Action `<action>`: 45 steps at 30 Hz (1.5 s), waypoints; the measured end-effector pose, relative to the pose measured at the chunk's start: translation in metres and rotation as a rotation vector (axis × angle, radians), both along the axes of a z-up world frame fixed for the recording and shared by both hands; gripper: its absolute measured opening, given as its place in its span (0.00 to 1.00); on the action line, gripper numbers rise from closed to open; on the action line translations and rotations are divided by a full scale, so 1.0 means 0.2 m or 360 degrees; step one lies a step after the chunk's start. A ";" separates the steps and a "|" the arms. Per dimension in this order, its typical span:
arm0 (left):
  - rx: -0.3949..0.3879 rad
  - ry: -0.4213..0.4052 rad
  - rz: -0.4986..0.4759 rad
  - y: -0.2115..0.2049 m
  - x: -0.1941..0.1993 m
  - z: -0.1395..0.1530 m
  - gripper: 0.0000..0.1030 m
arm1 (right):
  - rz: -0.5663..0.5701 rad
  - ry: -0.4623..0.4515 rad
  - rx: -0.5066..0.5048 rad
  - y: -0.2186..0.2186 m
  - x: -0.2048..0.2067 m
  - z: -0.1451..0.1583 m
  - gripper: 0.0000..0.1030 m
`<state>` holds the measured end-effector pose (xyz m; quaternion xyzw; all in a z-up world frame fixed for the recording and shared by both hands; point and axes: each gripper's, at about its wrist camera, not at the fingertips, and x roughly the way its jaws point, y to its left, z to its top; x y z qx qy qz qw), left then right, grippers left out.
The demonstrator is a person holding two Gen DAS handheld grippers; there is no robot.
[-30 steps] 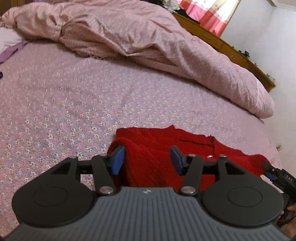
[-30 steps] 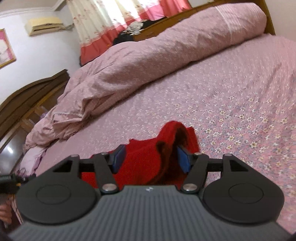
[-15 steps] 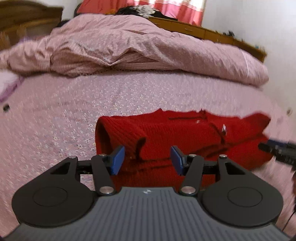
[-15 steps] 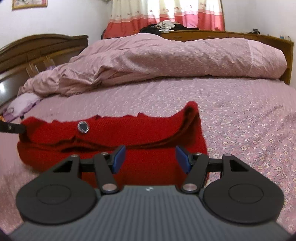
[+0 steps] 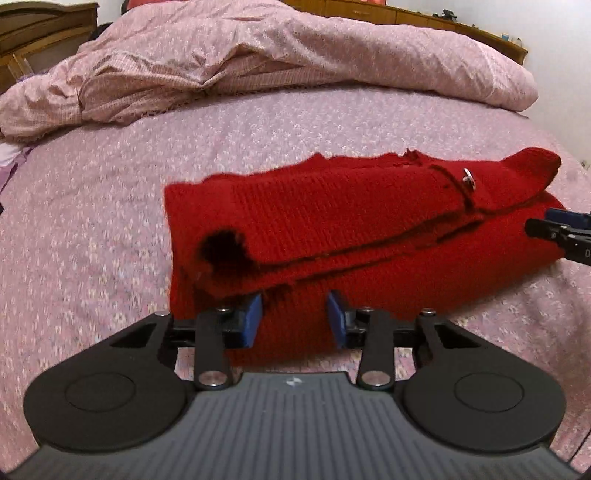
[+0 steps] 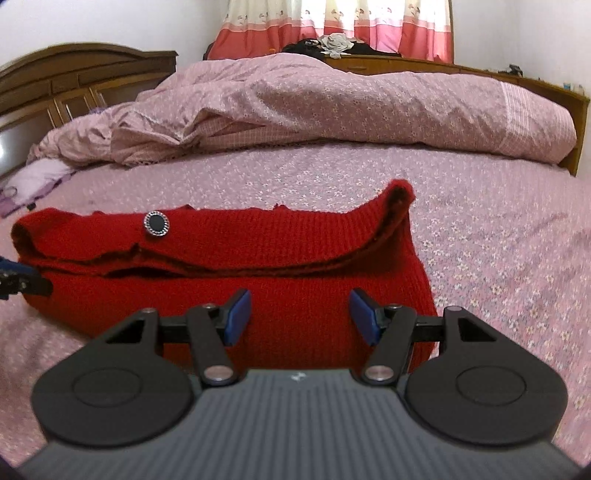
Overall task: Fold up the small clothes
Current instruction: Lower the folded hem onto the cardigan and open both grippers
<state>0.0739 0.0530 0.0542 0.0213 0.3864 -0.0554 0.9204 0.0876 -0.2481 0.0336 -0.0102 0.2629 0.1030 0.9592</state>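
A red knitted garment [image 5: 351, 221] lies folded on the pink flowered bed sheet [image 5: 92, 203], with a round button [image 6: 156, 223] on its upper layer. My left gripper [image 5: 294, 319] is open at the garment's near left edge, its blue pads apart with red knit showing between them. My right gripper [image 6: 300, 315] is open at the near right edge, over the lower layer [image 6: 295, 277]. The right gripper's tip [image 5: 554, 230] shows at the right edge of the left wrist view, and the left gripper's tip [image 6: 18, 280] at the left edge of the right wrist view.
A bunched pink duvet [image 6: 332, 107] lies across the far side of the bed. A wooden headboard [image 6: 74, 81] stands at the far left. Wooden furniture [image 5: 443, 18] and red-and-cream curtains [image 6: 332, 26] stand behind. A purple cloth [image 6: 33, 181] lies at the left.
Both grippers have dropped lower and levelled out, and the garment now lies flatter and folded over. The jaws stay open, the left ones slightly narrower.
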 end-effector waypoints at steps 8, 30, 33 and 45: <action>0.0064 -0.0100 0.0002 -0.01 0.17 0.04 0.43 | 0.0032 -0.0023 -0.0079 0.07 0.10 0.00 0.60; 0.0195 -0.0169 0.0122 0.07 0.55 0.14 0.46 | -0.0206 0.0053 0.0052 -0.04 0.46 0.06 0.59; 0.0186 -0.0165 0.0154 0.11 0.51 0.13 0.49 | -0.0238 0.0036 0.0080 -0.11 0.41 0.07 0.59; 0.0073 -0.0113 0.0314 0.25 0.52 0.07 0.55 | -0.0307 0.0108 0.0229 -0.31 0.46 0.03 0.59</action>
